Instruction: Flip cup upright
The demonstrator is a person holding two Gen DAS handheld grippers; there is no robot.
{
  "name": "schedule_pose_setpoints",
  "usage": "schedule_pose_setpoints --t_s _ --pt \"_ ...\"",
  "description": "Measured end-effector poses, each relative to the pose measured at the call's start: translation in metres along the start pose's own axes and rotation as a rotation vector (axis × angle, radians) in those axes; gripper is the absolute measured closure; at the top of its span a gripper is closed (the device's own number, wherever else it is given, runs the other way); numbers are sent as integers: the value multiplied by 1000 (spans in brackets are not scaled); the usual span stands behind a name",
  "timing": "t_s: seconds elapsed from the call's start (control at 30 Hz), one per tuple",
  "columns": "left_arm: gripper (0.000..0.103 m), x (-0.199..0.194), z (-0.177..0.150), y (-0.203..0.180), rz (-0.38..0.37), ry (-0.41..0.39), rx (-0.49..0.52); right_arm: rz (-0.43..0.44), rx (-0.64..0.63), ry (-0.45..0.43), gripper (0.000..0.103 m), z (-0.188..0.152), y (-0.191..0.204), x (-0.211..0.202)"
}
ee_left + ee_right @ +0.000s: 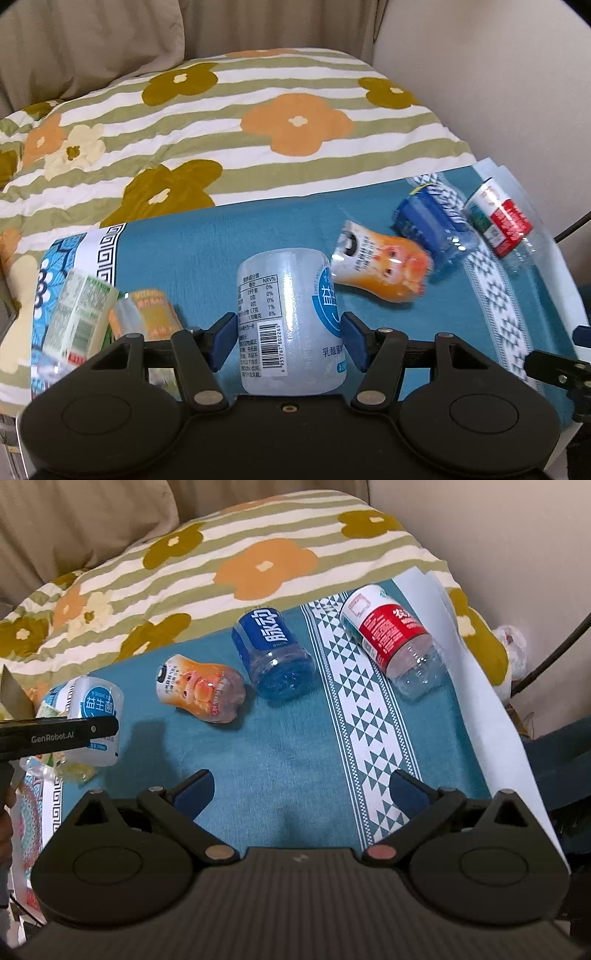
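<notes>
Item — white frosted cup (pixel 291 317), a cut bottle section with a blue round label and a barcode panel. Location: centre of the left wrist view, low in the frame; far left of the right wrist view, partly behind the black bar of the other tool. Held by the left hand-held gripper (pixel 290 339), its blue pads pressed to either side of the body; grasp looks firm. Whether the cup rests on the teal cloth (pixel 192 251) or hangs just above it cannot be told, nor which end is the open one.

Right hand-held gripper (pixel 301 794) — jaws spread wide, holding nothing, poised over bare teal cloth in the lower middle of its own view.

Other cups, all lying on their sides:
- orange figure-printed cup (pixel 201 688), centre-left of the right wrist view
- blue cup (pixel 273 653), just beside it, upper centre
- red-and-white labelled cup (pixel 391 642), upper right, on the white patterned band
- green-labelled cup (pixel 79 314) and orange-labelled cup (pixel 147 314), lower left of the left wrist view; blurred, posture unclear

Backdrop: floral striped quilt (pixel 221 122), upper half of both views.

Progress, as judged: one cup in hand, mid-handling; at least three not yet righted. Most of the task appears to remain.
</notes>
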State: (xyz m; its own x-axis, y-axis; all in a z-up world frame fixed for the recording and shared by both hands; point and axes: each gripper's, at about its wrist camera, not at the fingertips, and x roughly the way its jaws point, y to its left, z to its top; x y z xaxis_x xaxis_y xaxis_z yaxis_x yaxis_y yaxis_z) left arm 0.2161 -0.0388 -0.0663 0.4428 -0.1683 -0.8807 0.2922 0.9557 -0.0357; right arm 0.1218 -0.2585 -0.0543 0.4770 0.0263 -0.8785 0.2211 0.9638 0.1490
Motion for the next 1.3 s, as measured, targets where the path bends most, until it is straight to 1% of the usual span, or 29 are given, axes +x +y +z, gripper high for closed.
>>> schedule_pose_setpoints --t_s 0.17,0.33,0.47,0.63,0.8,1.03,1.1,1.17,1.23,1.3 --pt "38 -18 -18 -18 10 -17 -26 31 -34 -17 0 -10 -12 -11" --pt "38 -22 -42 -39 26 -7 -55 60 -73 -10 0 -26 -28 -13" --pt "38 -14 -62 -55 32 25 -73 72 -90 17 0 -41 -44 -9" --pt "38 5 -83 -70 41 69 -60 76 -103 48 0 -60 -60 -3" --pt "37 17 -89 -80 47 81 -39 78 -94 71 0 -74 -74 2" --pt "36 23 -87 -84 61 75 -30 84 -95 84 0 -79 -82 7" --pt "33 23 -87 -85 63 77 -35 87 -98 80 0 -78 -82 6" --pt "14 22 -88 -85 60 72 -41 88 -98 77 0 -77 -83 5" --pt "11 19 -88 -87 68 55 -43 91 -96 72 0 -76 -84 4" --pt "11 16 -88 -88 76 47 -39 91 -97 67 0 -76 -85 2"
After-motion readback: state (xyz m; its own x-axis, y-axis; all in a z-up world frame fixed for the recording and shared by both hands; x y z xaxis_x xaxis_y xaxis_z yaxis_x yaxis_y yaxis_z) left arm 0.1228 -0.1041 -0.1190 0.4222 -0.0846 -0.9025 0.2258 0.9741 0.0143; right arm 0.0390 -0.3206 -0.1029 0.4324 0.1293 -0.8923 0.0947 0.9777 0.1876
